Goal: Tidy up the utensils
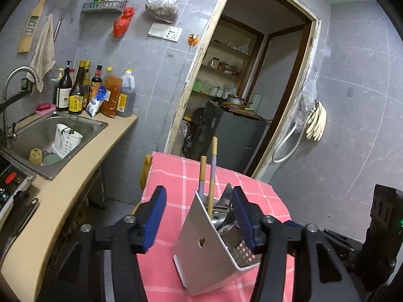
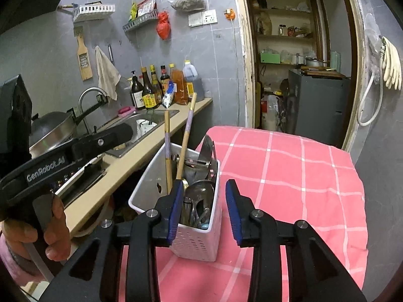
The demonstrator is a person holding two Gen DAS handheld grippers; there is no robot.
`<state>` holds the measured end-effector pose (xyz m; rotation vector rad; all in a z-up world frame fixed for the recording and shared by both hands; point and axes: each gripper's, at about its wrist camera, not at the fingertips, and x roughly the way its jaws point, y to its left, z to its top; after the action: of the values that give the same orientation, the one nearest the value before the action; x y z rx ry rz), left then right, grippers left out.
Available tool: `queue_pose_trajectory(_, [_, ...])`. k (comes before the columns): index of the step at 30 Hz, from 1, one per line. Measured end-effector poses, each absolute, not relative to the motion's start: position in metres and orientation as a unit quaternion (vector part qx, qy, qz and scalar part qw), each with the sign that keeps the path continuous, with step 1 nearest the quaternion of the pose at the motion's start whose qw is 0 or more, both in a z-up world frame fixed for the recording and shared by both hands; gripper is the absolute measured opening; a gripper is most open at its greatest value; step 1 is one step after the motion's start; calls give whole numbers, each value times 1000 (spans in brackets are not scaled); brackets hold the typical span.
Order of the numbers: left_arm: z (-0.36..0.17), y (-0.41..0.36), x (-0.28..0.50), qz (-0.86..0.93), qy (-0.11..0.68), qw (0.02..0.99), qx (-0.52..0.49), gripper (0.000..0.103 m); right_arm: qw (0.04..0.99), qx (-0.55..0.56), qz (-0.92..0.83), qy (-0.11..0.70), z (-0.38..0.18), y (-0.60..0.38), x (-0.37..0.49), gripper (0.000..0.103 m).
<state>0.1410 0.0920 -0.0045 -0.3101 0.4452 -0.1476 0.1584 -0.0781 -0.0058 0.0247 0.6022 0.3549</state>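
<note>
You see pink cloth (image 2: 289,176) with white check, white perforated caddy (image 2: 199,241), blue pads (image 2: 176,201) on black grippers, red bag (image 2: 163,26) against grey tiles.

We see grey tiled walls (image 2: 214,58), a beige counter (image 1: 75,176) with a steel sink (image 1: 37,136), an open doorway (image 1: 252,75) onto pantry shelves (image 2: 284,37), and a table under pink checked cloth (image 2: 289,171).

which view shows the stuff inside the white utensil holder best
The right wrist view: it looks down into the white utensil holder, showing spoons, a blade and two wooden handles. The left wrist view shows mostly its plain side wall, with contents half hidden behind the left gripper's finger.
</note>
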Motion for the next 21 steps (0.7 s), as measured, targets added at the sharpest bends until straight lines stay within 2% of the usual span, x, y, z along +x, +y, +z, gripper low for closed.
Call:
queue_pose_trajectory(2, [-1, 93, 136, -69, 213, 963, -152, 61, 945, 22, 163, 283, 0, -82, 153, 40])
queue_pose_trajectory(4, [2, 94, 130, -67, 206, 964, -151, 69, 951, 32, 152, 268, 7, -89, 147, 54])
queue_pose_trajectory(5, [4, 93, 128, -67, 203, 965, -150, 73, 954, 35, 146, 260, 10, -92, 143, 55])
queue_pose_trajectory(7, [7, 92, 120, -65, 196, 968, -143, 86, 960, 39, 132, 244, 17, -99, 134, 61])
queue_pose_trajectory(8, [8, 90, 116, -64, 193, 969, -139, 88, 962, 42, 124, 238, 19, -103, 130, 63])
queue_pose_trajectory(10, [10, 86, 109, -65, 190, 971, -129, 96, 967, 50, 107, 226, 25, -113, 120, 77])
queue_pose_trajectory(12, [12, 82, 102, -64, 189, 972, -121, 101, 970, 54, 96, 216, 30, -121, 111, 85])
queue_pose_trajectory(21, [13, 61, 65, -66, 190, 974, -103, 103, 976, 52, 63, 201, 35, -161, 60, 97])
